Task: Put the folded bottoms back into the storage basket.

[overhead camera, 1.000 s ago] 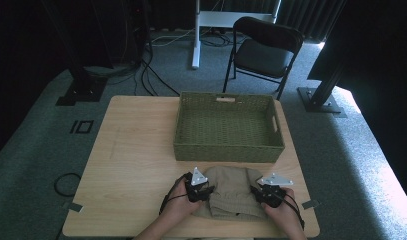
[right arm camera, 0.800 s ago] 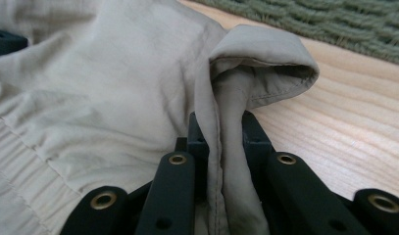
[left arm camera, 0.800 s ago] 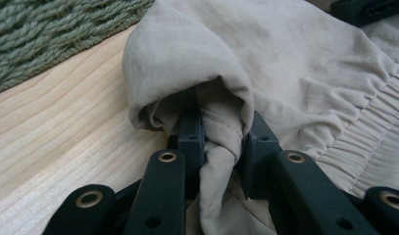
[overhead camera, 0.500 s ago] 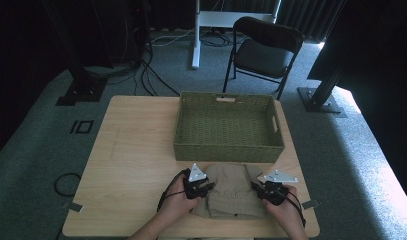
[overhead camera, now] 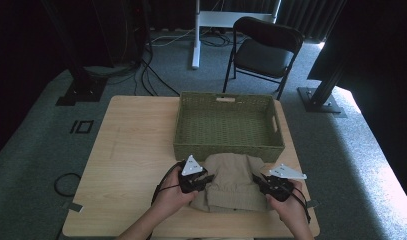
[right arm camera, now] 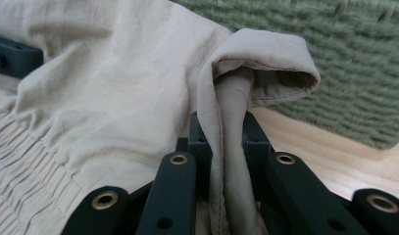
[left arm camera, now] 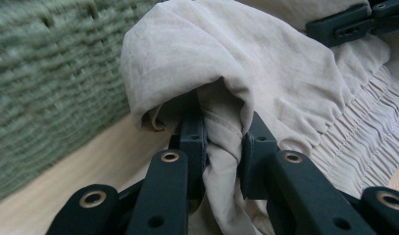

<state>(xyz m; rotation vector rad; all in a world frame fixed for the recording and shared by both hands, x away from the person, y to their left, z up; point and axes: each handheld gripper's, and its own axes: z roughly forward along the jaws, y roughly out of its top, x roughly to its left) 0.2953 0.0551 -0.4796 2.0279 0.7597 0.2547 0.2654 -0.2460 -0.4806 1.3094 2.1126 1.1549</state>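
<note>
Beige shorts [overhead camera: 234, 181] look light and floppy, so side edges are the spot: left gripper [left arm camera: 221, 142] and right gripper [right arm camera: 225, 137] each pinching a bunched fold.

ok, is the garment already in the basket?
No. In the high view the folded beige garment lies on the table in front of the green wicker basket, whose inside is bare.
</note>
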